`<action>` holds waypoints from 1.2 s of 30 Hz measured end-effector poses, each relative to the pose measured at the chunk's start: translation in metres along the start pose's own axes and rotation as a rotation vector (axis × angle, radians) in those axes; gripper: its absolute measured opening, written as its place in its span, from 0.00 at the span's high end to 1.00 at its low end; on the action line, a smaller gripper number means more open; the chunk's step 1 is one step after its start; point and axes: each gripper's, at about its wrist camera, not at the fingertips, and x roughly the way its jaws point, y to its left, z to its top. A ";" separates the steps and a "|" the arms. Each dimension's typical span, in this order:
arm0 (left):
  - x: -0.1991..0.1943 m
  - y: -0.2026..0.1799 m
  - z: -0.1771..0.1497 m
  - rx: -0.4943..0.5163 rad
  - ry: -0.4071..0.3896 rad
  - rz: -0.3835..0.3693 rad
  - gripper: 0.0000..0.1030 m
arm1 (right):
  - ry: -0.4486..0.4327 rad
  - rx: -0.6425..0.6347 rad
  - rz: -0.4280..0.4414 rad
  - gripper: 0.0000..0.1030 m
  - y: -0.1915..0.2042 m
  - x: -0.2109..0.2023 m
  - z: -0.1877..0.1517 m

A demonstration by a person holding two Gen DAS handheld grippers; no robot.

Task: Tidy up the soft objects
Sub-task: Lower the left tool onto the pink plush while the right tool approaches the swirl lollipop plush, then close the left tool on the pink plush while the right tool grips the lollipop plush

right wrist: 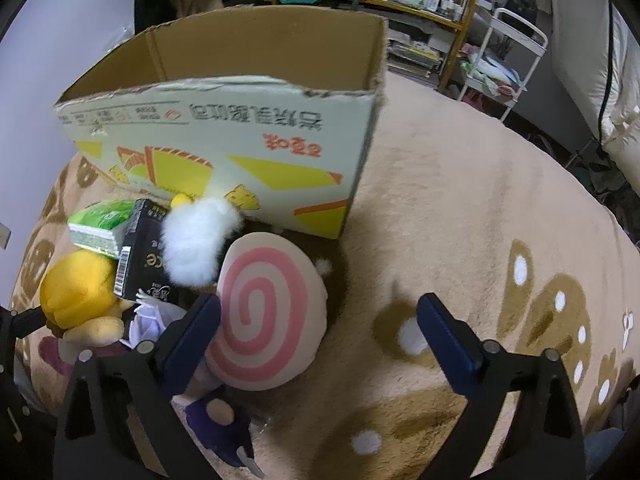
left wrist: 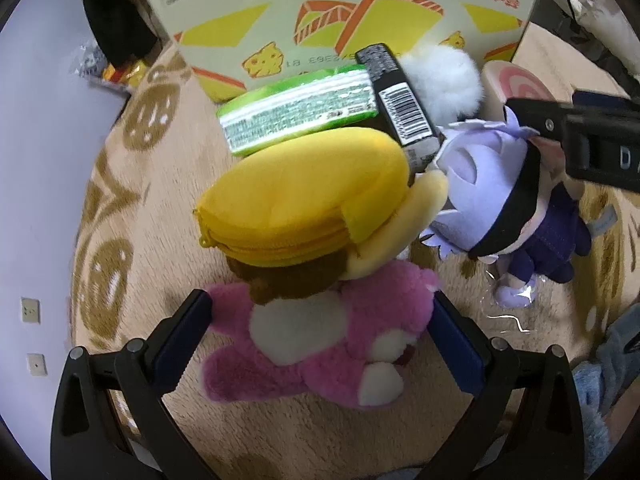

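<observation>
A pink plush bear (left wrist: 320, 344) lies on the beige blanket between the wide-open fingers of my left gripper (left wrist: 320, 344); the fingers stand beside it, apart. A yellow plush pouch (left wrist: 304, 200) lies on its far side and shows in the right wrist view (right wrist: 76, 288). A purple-haired doll (left wrist: 500, 200) lies to the right, under my right gripper body (left wrist: 580, 136). My right gripper (right wrist: 320, 344) is open over a pink spiral plush (right wrist: 264, 312), its left finger (right wrist: 192, 340) at the plush's edge. A white fluffy toy (right wrist: 196, 240) lies behind it.
An open cardboard box (right wrist: 240, 136) stands behind the pile, also in the left view (left wrist: 320, 12). A green tissue pack (left wrist: 296, 112) and a black carton (left wrist: 400, 100) lie before it. Shelves and a white cart (right wrist: 508, 40) stand beyond the blanket (right wrist: 460, 220).
</observation>
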 end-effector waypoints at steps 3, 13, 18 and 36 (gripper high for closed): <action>-0.001 0.002 -0.001 -0.014 0.000 -0.012 0.03 | 0.009 0.007 0.011 0.05 -0.001 0.002 0.000; -0.015 -0.013 -0.006 0.069 -0.052 -0.001 0.24 | 0.021 0.024 0.024 0.07 -0.004 0.004 0.000; -0.018 -0.013 -0.007 0.074 -0.058 -0.013 0.27 | 0.020 0.027 0.027 0.10 -0.001 0.003 -0.005; -0.028 0.027 -0.009 -0.127 -0.056 -0.168 0.28 | 0.009 0.053 0.171 0.67 0.001 0.000 -0.010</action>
